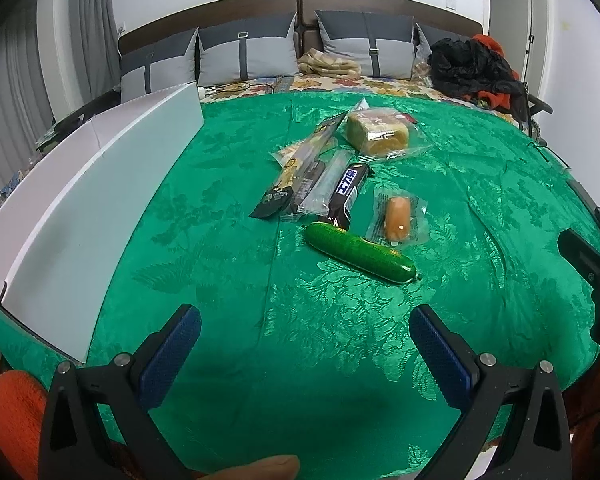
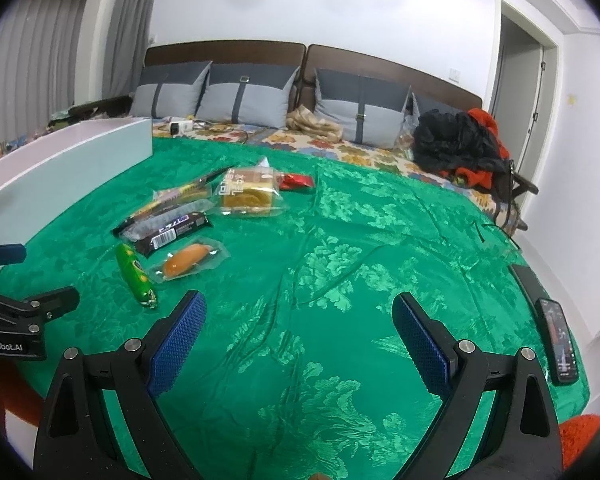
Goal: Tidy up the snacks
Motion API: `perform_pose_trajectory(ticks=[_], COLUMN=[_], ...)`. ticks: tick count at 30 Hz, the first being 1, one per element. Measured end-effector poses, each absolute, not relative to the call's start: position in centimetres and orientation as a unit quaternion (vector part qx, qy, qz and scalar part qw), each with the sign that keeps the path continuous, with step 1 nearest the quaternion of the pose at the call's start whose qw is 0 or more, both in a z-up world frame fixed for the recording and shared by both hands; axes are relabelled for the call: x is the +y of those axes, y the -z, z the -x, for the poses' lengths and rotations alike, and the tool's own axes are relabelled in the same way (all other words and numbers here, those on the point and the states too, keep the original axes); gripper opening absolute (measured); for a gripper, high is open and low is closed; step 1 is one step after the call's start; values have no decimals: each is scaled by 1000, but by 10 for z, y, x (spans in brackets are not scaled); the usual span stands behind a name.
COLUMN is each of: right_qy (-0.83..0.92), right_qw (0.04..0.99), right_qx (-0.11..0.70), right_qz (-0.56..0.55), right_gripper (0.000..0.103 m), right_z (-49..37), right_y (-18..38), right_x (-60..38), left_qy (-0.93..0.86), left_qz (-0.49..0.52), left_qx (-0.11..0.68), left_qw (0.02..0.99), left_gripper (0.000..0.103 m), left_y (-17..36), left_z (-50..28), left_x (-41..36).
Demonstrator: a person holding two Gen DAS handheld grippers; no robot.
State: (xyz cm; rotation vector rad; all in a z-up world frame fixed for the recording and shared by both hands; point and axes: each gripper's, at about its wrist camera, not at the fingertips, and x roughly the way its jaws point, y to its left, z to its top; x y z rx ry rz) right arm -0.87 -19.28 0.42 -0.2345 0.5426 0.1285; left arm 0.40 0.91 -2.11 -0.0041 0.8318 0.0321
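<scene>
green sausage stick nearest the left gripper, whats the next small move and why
Probably ease the left gripper forward and down toward the green sausage stick. The jaws are open and empty, the stick is the nearest snack, lying apart from the overlapping wrappers, and the white box stands to the left, so it looks easiest to take first.

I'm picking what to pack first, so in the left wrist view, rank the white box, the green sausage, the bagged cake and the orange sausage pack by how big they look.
1. white box, by far the largest.
2. green sausage and bagged cake look about alike; the cake lies farther off, so I won't rank them.
3. orange sausage pack, smallest.
</scene>
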Motion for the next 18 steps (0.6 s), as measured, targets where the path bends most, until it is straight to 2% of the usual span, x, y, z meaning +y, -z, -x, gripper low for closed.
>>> perform_pose_trajectory(ticks=[18], right_qy=[-67], right_qw=[952], right_qx=[273], right_qz=[118], right_gripper=[96], right_z=[7], right_y=[-2], right_x=[-192], left_qy=[-26], left_qz=[-2], left_qx=[424], left_qw=[905], left_gripper=[103], left_y=[30], left_z=[-10], left_x=[12])
